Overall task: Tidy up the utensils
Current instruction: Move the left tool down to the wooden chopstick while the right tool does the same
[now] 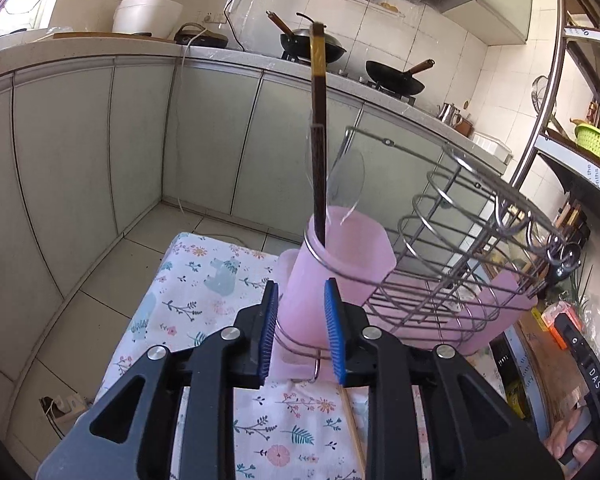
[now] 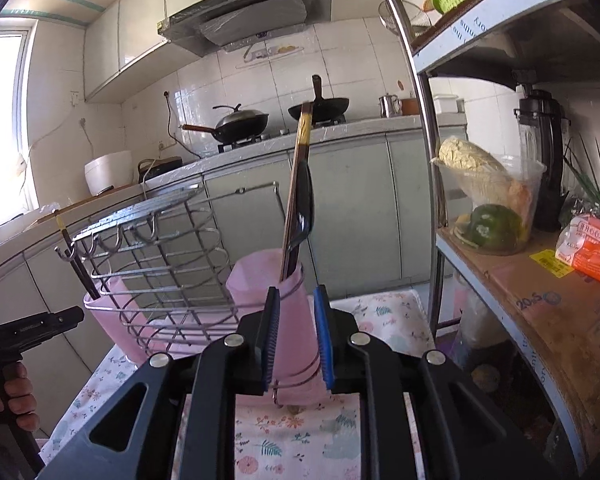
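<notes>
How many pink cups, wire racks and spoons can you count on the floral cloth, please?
Pink cups: 2
Wire rack: 1
Spoons, one dark and one clear: 2
Total: 5

Bright daylight enters from a window (image 2: 4, 120) that is blown out to white at the left of the right wrist view. Both views are sharp but strongly bowed by the fisheye, with cabinet (image 1: 80, 160) lines curving and dark vignetted corners.
</notes>
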Tool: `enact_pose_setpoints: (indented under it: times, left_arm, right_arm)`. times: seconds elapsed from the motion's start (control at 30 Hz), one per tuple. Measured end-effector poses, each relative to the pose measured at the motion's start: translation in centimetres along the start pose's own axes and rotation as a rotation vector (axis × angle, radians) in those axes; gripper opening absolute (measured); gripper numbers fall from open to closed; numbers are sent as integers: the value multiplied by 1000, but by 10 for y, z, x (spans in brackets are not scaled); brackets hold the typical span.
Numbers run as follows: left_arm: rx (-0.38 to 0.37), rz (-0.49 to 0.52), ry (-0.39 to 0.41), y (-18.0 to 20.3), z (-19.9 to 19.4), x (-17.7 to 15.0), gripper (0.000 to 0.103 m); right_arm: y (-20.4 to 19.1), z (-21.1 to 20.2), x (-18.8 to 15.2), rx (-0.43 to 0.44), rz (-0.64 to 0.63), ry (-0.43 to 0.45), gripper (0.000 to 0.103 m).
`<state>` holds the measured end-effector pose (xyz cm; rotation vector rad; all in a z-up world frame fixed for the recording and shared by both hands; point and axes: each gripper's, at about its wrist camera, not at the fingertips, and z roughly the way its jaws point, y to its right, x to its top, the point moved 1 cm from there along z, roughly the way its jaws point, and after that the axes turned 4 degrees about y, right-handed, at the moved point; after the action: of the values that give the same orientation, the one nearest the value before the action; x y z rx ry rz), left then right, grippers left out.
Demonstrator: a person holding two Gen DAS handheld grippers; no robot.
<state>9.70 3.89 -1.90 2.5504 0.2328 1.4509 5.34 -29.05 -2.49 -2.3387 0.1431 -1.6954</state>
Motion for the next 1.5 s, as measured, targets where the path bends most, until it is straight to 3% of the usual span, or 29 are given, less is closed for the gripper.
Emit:
enact_pose_setpoints:
  times: [0.53, 0.9, 1.1, 1.33, 1.5]
  left_arm:
    - [-76, 3, -261, 16, 22, -51, 24]
    - [-132, 37, -526, 41, 53, -83, 24]
    - [-101, 60, -615, 54, 71, -93, 23]
    - [-69, 43, -699, 55, 93, -103, 23]
    - [-74, 31, -715, 55, 99, -106, 23]
  right_arm:
    - [-8, 35, -64, 205, 170, -473, 17]
    - [-16, 50, -92, 317, 266, -691, 17]
    - [-25, 59, -111, 410, 343, -859, 17]
    - [-35, 69, -128, 442, 395, -977, 18]
    - [-42, 81, -134, 447, 414, -1041, 19]
